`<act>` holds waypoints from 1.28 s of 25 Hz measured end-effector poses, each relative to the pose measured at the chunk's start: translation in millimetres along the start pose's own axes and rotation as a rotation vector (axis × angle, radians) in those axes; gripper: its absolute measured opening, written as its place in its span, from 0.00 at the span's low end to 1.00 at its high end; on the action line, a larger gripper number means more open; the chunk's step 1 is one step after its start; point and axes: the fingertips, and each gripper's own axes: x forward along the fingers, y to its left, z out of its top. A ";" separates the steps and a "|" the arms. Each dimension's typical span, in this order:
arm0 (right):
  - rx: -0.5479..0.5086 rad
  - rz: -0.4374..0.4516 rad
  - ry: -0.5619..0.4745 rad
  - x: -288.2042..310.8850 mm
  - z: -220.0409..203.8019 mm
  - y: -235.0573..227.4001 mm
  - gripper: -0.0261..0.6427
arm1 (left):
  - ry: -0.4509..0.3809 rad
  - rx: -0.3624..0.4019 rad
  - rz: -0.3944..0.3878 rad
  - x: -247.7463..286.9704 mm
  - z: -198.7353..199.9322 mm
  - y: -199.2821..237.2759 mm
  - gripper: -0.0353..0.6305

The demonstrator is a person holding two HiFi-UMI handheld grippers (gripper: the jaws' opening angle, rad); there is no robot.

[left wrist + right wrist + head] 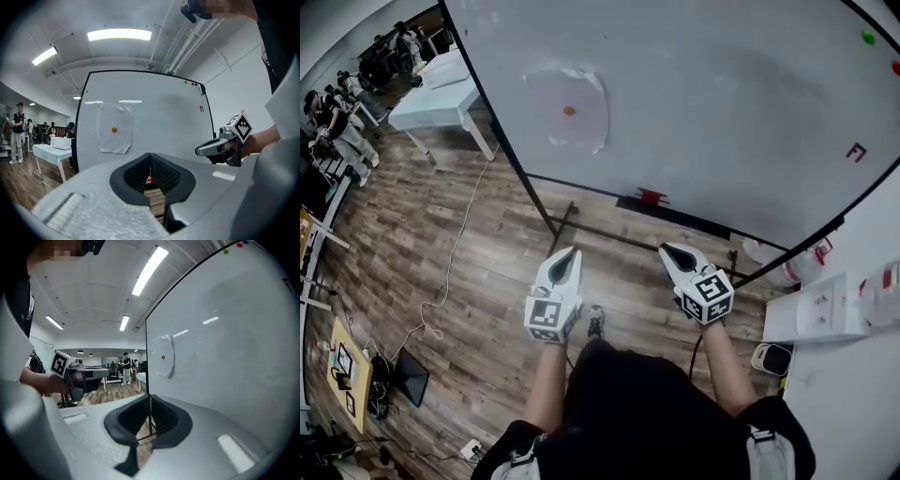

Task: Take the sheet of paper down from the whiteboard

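A white sheet of paper point(567, 111) hangs on the whiteboard point(722, 112), pinned by a small orange magnet point(570, 111). Both grippers are held in front of the board, well short of it and lower than the sheet. My left gripper point(570, 253) is shut with nothing in it, and so is my right gripper point(667, 249). In the left gripper view the paper point(116, 129) lies ahead and to the left of the jaws, with the right gripper point(220, 147) at the side. In the right gripper view the paper point(165, 356) shows near the board's left edge.
A red object point(652, 197) sits on the board's tray; green point(868, 37) and red magnets are at its top right. A light table point(441, 94) stands left of the board, with people beyond it. A cable point(455, 253) trails over the wooden floor. A white cabinet point(825, 309) is at the right.
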 end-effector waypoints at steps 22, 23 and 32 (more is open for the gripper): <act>0.013 -0.018 0.030 127.9 22.6 -32.3 0.06 | 0.005 -0.024 -0.030 86.6 -6.9 115.9 0.07; 0.014 -0.020 0.030 135.3 24.5 -34.4 0.06 | 0.004 -0.025 -0.033 92.5 -6.1 122.7 0.07; 0.042 -0.076 0.041 190.2 29.5 -66.4 0.06 | 0.015 -0.026 -0.092 151.2 -13.9 170.5 0.07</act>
